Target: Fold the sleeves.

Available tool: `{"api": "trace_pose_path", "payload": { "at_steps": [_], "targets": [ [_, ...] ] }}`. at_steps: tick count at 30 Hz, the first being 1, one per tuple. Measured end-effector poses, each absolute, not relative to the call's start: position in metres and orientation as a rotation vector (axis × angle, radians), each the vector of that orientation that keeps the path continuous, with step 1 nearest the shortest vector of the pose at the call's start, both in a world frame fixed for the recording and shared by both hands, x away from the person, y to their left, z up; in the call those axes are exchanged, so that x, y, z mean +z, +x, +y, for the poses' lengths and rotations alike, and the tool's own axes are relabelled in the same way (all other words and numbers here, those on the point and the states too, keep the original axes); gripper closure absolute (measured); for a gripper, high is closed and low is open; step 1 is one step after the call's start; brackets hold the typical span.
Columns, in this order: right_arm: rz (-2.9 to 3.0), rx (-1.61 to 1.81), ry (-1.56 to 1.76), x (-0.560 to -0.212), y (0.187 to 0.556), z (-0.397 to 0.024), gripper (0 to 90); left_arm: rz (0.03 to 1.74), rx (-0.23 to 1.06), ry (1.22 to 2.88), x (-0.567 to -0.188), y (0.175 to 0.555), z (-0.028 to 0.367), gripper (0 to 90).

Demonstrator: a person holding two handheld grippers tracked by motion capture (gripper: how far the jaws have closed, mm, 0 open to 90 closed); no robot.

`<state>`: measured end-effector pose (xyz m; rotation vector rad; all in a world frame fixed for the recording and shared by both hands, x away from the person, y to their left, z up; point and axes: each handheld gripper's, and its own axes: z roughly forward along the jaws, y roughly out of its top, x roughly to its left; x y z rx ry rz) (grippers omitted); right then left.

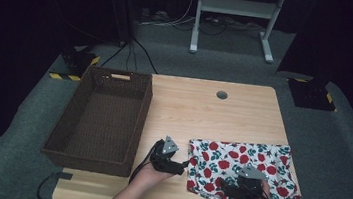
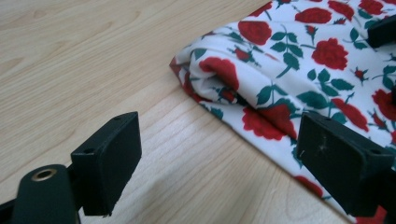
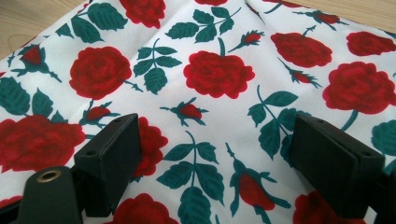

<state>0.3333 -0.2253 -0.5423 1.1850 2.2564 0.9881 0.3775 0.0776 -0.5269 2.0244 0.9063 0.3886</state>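
Overhead, you are holding the left gripper (image 1: pixel 183 166) just beside the near left corner of the rose-print cloth (image 1: pixel 253 161), which is lying folded on the wooden table (image 1: pixel 199 107), while your right gripper (image 1: pixel 235 185) is hovering over the cloth's near edge; the wicker basket (image 1: pixel 62 134) is sitting well off to the left gripper's far side. Along the left gripper (image 2: pixel 219 149), you are keeping the jaws spread wide with bare table between them, the cloth's folded corner (image 2: pixel 224 79) lying just ahead and reaching the right jaw. Along the right gripper (image 3: pixel 215 154), your jaws are standing wide apart above the flat cloth (image 3: pixel 219 74), gripping nothing.
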Motion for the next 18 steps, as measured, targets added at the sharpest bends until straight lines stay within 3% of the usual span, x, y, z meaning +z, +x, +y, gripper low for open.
{"api": "trace_pose_path", "payload": {
  "at_steps": [18],
  "targets": [
    [2.256,0.989,1.183,-0.542,0.333,-0.225,16.5,0.955,0.388,2.008,-0.515,0.416,0.050,11.5]
  ]
}}
